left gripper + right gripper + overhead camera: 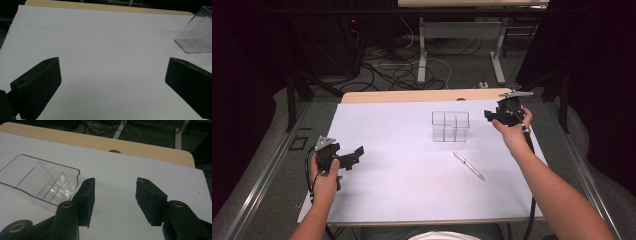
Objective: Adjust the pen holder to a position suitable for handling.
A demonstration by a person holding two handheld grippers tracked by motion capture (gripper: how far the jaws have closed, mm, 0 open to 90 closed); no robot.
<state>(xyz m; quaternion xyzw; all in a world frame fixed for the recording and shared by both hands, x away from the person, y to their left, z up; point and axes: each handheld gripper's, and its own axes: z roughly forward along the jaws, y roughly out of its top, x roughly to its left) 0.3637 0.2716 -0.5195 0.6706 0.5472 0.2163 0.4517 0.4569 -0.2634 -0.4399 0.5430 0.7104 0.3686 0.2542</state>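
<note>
With your right gripper (490, 116) released and empty beside the clear organizer (450, 126), bring it squarely over the pen (468, 165) before clenching.

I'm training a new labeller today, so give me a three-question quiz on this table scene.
1. True or false: the pen stands inside the clear organizer.
2. Which gripper is nearer the organizer?
A. the left gripper
B. the right gripper
3. Fill in: nothing sits between the right gripper's jaws, so they are ____.

Key:
1. False. The pen lies flat on the white sheet, in front of the organizer.
2. B. It hangs just right of the organizer in the high view.
3. open
</note>
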